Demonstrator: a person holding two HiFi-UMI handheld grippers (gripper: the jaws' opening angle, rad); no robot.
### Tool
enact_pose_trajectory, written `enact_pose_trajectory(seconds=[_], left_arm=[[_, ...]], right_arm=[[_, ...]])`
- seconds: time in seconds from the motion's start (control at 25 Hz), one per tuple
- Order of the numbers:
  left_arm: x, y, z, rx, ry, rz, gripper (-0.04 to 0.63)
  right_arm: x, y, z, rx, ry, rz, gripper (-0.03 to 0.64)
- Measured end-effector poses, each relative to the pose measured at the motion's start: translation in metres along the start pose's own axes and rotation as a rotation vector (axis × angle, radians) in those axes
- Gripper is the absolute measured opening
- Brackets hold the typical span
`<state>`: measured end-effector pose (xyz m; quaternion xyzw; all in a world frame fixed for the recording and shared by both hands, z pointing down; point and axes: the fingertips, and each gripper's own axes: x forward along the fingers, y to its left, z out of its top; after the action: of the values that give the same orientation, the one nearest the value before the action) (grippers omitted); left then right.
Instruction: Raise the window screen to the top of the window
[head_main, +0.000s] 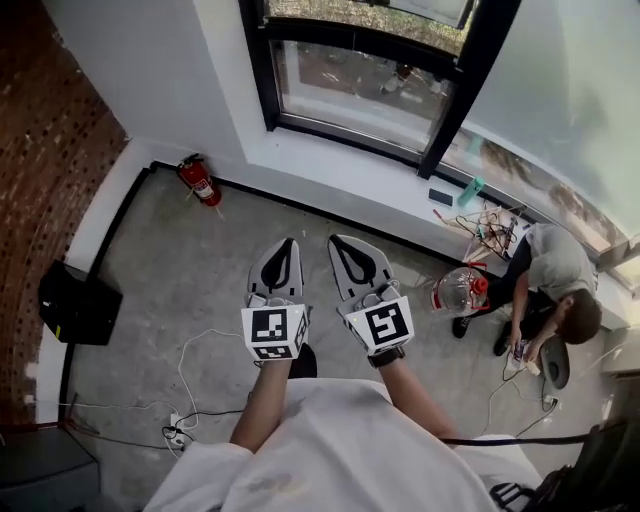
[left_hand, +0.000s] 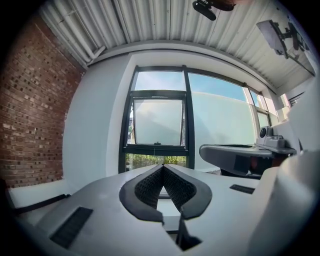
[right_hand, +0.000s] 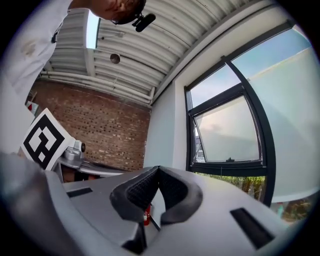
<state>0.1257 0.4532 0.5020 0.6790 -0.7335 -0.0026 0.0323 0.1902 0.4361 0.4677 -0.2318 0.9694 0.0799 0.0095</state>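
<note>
The black-framed window (head_main: 360, 85) is set in the white wall ahead, well beyond both grippers. In the left gripper view, its pale window screen (left_hand: 157, 121) fills the middle pane, with a small handle (left_hand: 156, 144) on its lower bar and greenery showing below. The screen also appears in the right gripper view (right_hand: 227, 132). My left gripper (head_main: 285, 243) and right gripper (head_main: 340, 240) are held side by side over the concrete floor, pointing level at the window. Both are shut with nothing between their pads, tips meeting for the left gripper (left_hand: 163, 166) and the right gripper (right_hand: 158, 169).
A red fire extinguisher (head_main: 200, 180) stands by the wall at the left. A black box (head_main: 78, 303) sits near the brick wall. A person (head_main: 550, 290) crouches at the right beside a clear jug (head_main: 460, 290) and tangled cables. A power strip (head_main: 178, 425) and cords lie at my feet.
</note>
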Motion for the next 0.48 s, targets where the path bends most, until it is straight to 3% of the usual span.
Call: enact_pose_trajectory(seconds=[0.12, 0.28, 0.48], left_arm=[[0.043, 0.049, 0.007, 0.008, 0.006, -0.035, 0.000], [0.091, 0.112, 0.015, -0.008, -0.004, -0.049, 0.000], [0.137, 0.166, -0.006, -0.082, 0.042, -0.026, 0.000]], right_arm=[[0.071, -0.010, 0.004, -0.007, -0.001, -0.026, 0.002], [0.154, -0.022, -0.009, 0.071, 0.053, -0.051, 0.002], [0.208, -0.023, -0.045, 0.367, 0.095, 0.035, 0.002]])
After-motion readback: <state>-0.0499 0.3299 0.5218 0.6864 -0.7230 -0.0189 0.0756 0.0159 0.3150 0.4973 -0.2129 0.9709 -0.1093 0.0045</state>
